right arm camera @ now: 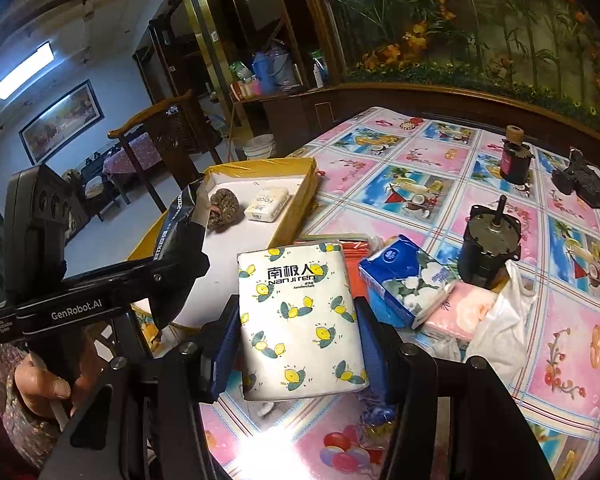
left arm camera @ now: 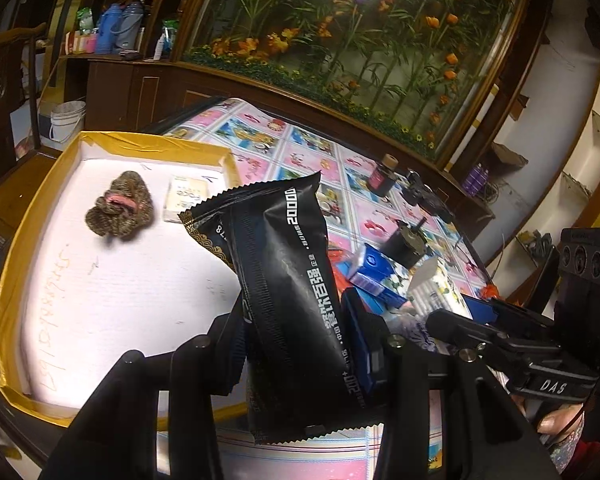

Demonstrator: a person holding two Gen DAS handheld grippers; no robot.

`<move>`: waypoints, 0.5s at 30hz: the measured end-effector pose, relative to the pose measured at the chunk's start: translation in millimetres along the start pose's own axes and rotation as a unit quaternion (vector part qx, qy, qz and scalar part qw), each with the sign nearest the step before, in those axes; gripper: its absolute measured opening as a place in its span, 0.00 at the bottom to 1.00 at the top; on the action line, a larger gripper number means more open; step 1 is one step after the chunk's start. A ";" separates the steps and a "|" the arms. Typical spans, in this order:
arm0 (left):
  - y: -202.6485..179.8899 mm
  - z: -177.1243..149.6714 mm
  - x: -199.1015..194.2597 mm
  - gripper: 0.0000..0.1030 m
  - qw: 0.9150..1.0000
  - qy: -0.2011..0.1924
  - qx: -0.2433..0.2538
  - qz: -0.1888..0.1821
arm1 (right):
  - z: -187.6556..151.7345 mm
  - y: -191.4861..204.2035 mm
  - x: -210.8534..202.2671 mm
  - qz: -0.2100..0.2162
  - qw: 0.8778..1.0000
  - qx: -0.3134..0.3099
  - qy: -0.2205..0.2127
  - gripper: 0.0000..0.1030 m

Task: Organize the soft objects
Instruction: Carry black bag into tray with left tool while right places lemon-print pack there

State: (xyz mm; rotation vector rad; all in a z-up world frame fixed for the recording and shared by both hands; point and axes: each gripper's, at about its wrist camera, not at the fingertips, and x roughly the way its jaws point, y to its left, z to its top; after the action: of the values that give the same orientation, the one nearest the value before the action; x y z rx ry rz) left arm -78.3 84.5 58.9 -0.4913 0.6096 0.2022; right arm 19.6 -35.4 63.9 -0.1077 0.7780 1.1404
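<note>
My left gripper [left arm camera: 296, 320] is shut on a black foil packet [left arm camera: 284, 276] with white lettering, held upright over the near right corner of the gold-rimmed box [left arm camera: 152, 140]. On the box's white floor lie a brown knitted scrunchie [left arm camera: 120, 210] and a small white tissue pack [left arm camera: 184, 198]. My right gripper [right arm camera: 298, 332] is shut on a white tissue pack with a lemon print [right arm camera: 296, 280], above the table just right of the box [right arm camera: 300, 192]. In the right wrist view the left gripper [right arm camera: 180, 268] and its black packet [right arm camera: 180, 232] show at the left, over the box.
On the flowered tablecloth [right arm camera: 420, 168] lie a blue tissue pack [right arm camera: 404, 280], a pink pack [right arm camera: 460, 308], a white plastic bag [right arm camera: 504, 320] and a red packet [right arm camera: 354, 252]. A small motor [right arm camera: 488, 240], a dark bottle [right arm camera: 514, 160] and a black object [right arm camera: 584, 184] stand farther right. A wooden chair [right arm camera: 156, 140] is behind the box.
</note>
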 end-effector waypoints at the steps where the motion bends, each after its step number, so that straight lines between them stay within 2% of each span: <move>1: 4.0 1.2 -1.7 0.42 1.000 -0.002 -0.003 0.003 | 2.9 -3.0 3.7 0.018 1.000 0.015 0.005 0.57; 3: 10.3 3.9 -5.4 0.42 1.000 -0.006 -0.007 0.008 | 7.6 -6.8 11.6 0.036 0.999 0.035 0.011 0.57; 9: 33.1 14.0 -13.9 0.42 0.999 -0.009 -0.009 0.035 | 32.7 5.5 30.2 0.041 0.998 0.034 0.021 0.57; 15: 75.9 38.2 -16.8 0.42 0.997 -0.001 -0.025 0.079 | 75.6 32.3 68.9 0.035 0.999 0.020 0.034 0.57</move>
State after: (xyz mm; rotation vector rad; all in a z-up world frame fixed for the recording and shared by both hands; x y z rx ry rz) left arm -97.2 168.6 67.0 -0.4915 0.6431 0.3682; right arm 43.2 66.5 87.7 -0.0868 0.8693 1.1919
